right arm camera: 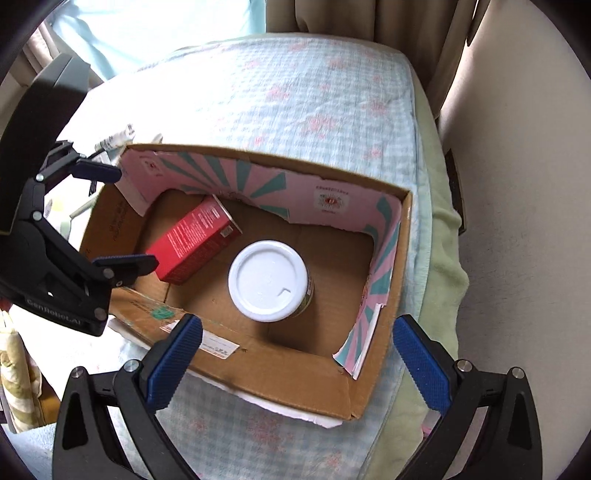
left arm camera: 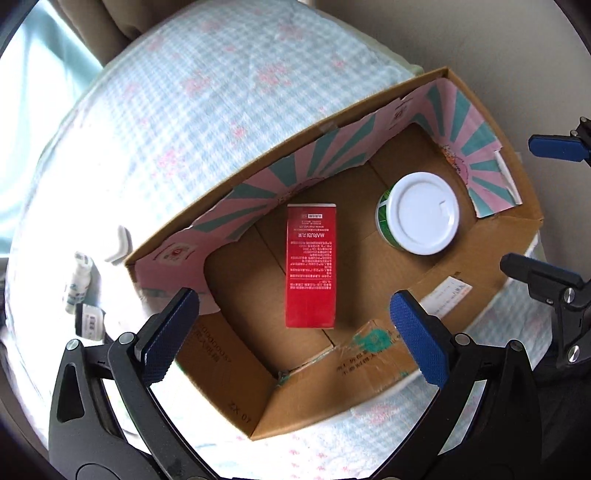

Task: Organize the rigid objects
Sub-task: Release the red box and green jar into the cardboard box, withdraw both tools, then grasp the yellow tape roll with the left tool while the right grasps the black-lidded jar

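Observation:
An open cardboard box (left arm camera: 491,240) (right arm camera: 373,354) with a pink and teal inner lining sits on a checked blanket. Inside it a red carton (left arm camera: 311,266) (right arm camera: 197,238) lies flat, and a jar with a white lid (left arm camera: 419,213) (right arm camera: 267,280) stands upright beside it. My left gripper (left arm camera: 291,336) (right arm camera: 114,218) is open and empty, hovering above the box's near-left side. My right gripper (right arm camera: 297,365) (left arm camera: 535,206) is open and empty above the box's near wall.
The checked blue blanket (left arm camera: 207,122) (right arm camera: 306,99) covers a bed. Small white bottles and tubes (left arm camera: 79,277) (right arm camera: 112,140) lie on the blanket left of the box. A green blanket edge (right arm camera: 443,266) and curtains (right arm camera: 332,18) lie beyond.

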